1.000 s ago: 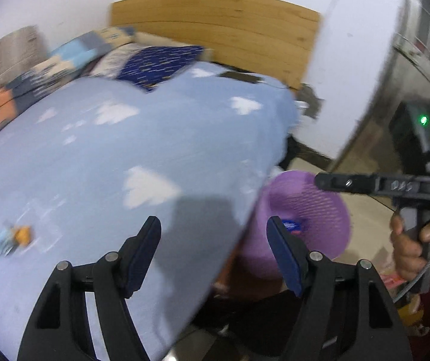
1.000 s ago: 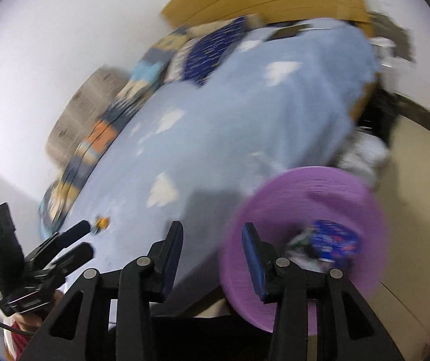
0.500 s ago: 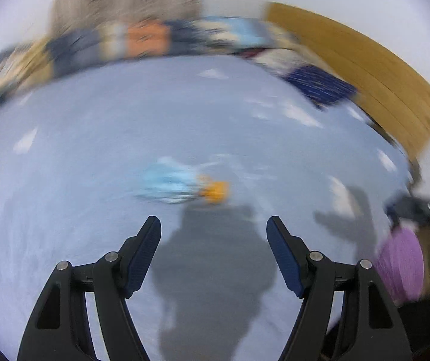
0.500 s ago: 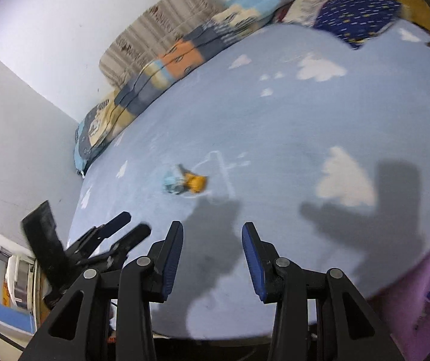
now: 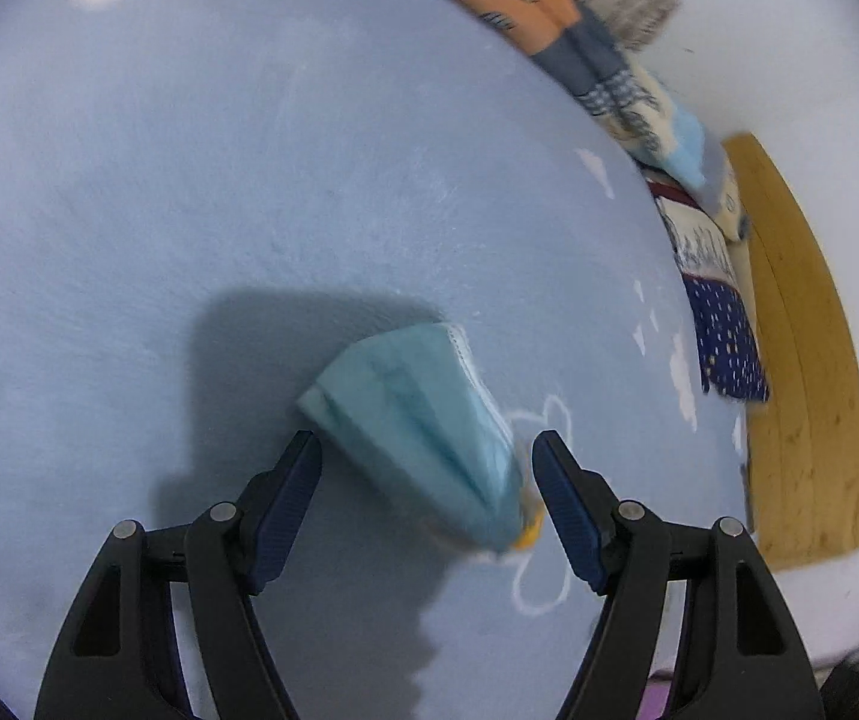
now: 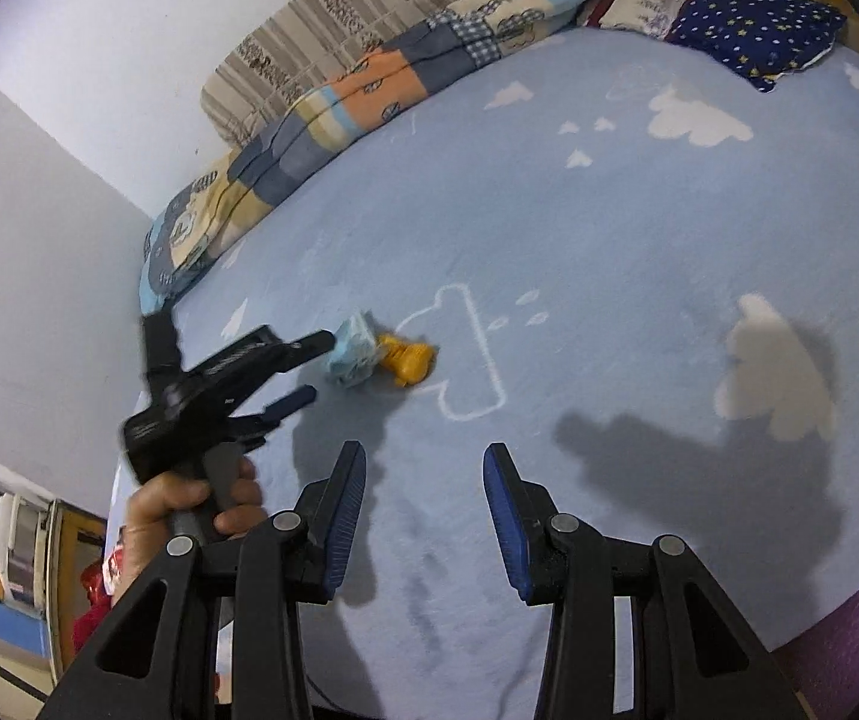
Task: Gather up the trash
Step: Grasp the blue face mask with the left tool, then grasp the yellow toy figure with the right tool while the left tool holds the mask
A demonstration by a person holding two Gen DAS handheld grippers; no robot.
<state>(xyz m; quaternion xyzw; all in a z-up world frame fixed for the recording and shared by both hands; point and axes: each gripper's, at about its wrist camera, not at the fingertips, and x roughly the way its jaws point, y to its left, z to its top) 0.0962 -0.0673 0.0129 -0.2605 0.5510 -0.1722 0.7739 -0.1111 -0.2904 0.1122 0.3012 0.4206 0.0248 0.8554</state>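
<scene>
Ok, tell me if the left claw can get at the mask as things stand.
Probably yes. The left claw is open, with the mask lying on the bed between its fingers and nothing over it. The right claw hangs back, clear of the approach.

Face mask [image 5: 423,426]: light blue, pleated, crumpled, lying flat on the blue cloud-print bedsheet [image 5: 189,180]. Small orange scrap [image 6: 408,360] touches its one end (mostly hidden under the mask in the left wrist view). Both sit beside a white cloud outline.
</scene>
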